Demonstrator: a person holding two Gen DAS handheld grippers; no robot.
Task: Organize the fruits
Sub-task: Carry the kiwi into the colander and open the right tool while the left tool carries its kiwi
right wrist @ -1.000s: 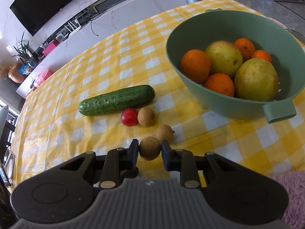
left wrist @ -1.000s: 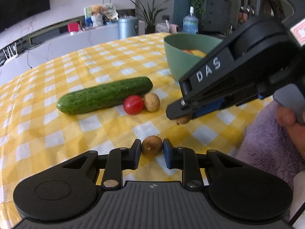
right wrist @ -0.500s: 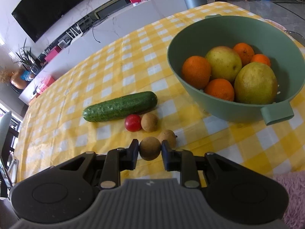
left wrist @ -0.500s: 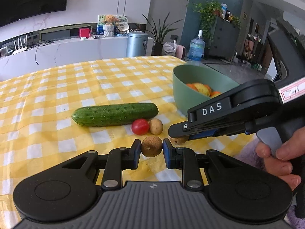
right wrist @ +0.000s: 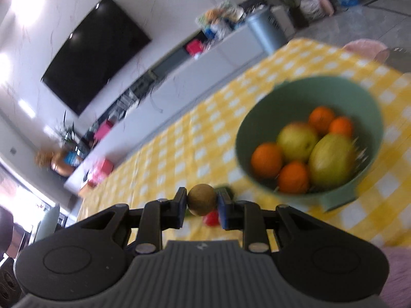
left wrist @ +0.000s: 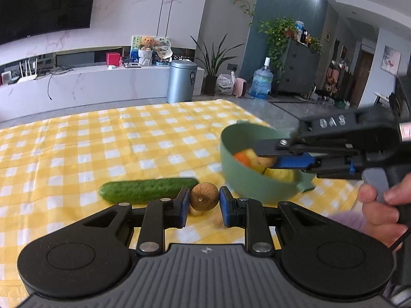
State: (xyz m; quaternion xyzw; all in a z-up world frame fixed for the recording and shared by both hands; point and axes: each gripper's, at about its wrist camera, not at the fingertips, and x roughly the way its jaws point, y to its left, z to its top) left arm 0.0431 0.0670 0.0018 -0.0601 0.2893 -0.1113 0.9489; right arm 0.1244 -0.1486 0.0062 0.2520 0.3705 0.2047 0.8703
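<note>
Both grippers' fingers (left wrist: 183, 202) clench small brown fruits (left wrist: 204, 196), the right gripper (left wrist: 276, 159), lettered "DAS", over the green bowl (left wrist: 257, 187).

Bin (left wrist: 181, 81), water jug (left wrist: 261, 81), television (right wrist: 95, 63).

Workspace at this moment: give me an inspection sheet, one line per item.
Surface: yellow-and-white checked tablecloth, flat.
Job's things: green plastic bowl holding oranges and yellow-green fruits; dark green cucumber and red cherry tomato on the cloth.
Clutter: nothing seen on the table.
Grippers: left claw shut on a small round brown fruit; right claw shut on another brown fruit, in front of the bowl.
Cables: black lead down the white counter.
Surroundings: television, grey bin, plants, water bottle.
</note>
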